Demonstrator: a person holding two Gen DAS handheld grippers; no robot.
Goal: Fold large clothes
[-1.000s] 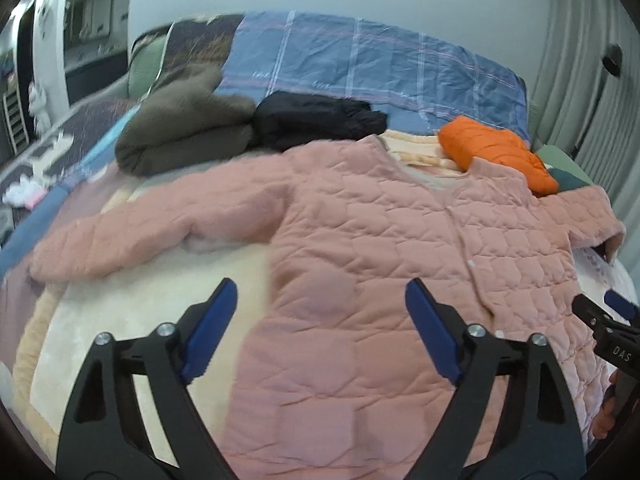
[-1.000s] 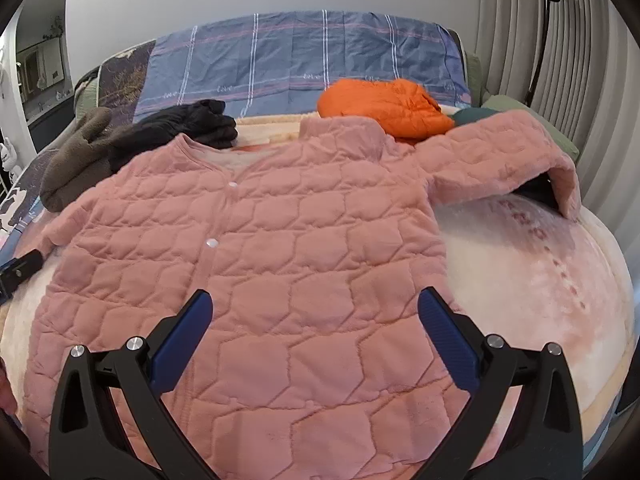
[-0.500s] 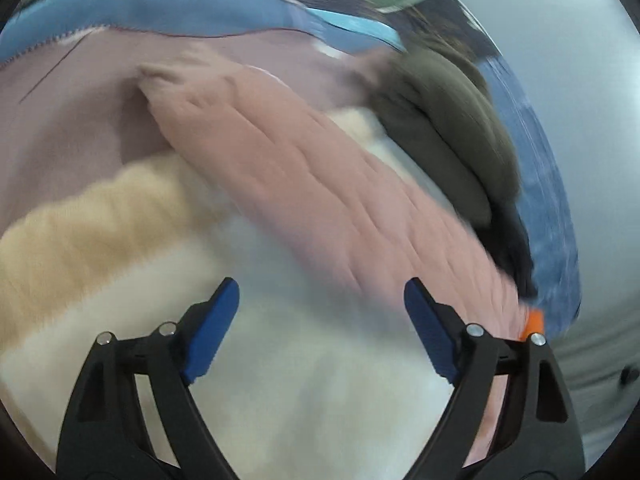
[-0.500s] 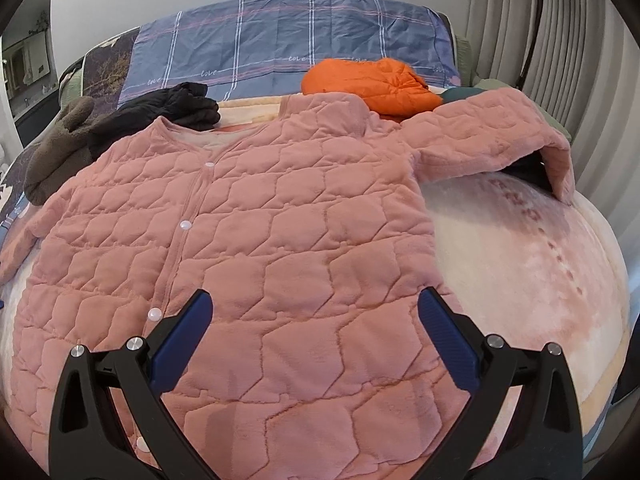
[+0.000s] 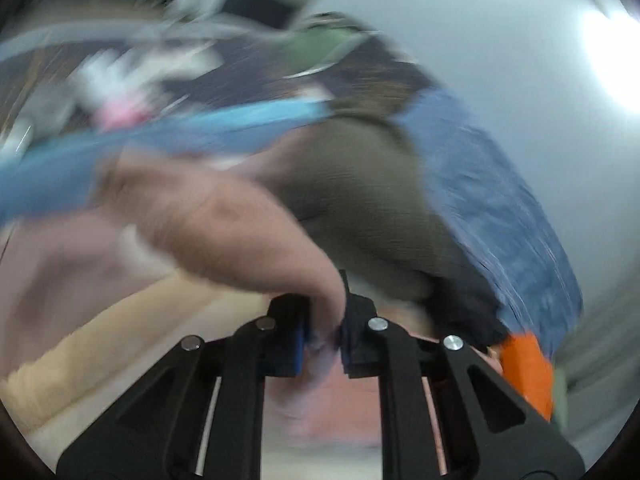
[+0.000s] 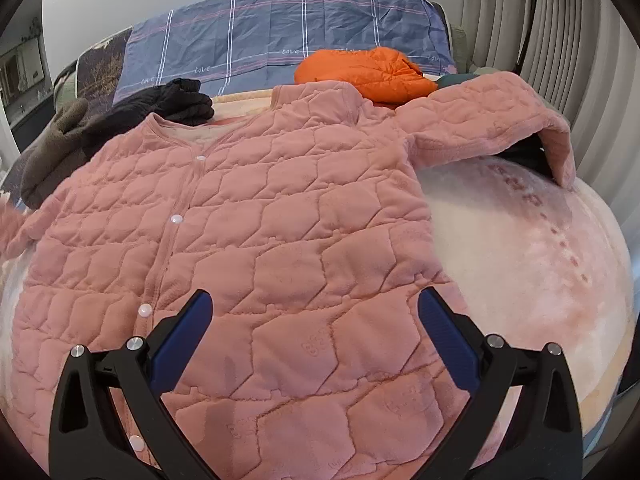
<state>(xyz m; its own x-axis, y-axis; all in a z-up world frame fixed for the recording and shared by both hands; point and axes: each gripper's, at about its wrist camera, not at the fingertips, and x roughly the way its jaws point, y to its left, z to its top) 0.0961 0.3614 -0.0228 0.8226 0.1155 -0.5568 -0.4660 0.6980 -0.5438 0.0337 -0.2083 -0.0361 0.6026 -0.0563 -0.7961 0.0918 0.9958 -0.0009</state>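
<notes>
Left tool (image 5: 323,336) clamped on pink jacket (image 6: 240,240) sleeve (image 5: 224,232); right tool (image 6: 316,336) agape above hem. Next: fold sleeve across chest.

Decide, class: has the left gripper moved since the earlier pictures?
Yes. The left gripper has swung left, off the jacket body and toward the olive garment, and shut on the pink sleeve.

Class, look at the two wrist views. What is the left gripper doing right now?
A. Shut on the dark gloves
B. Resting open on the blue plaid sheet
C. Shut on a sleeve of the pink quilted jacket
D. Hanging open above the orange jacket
C: in the blurred left wrist view the left gripper has its pads closed on pink fabric running out as a sleeve of the pink quilted jacket.
</notes>
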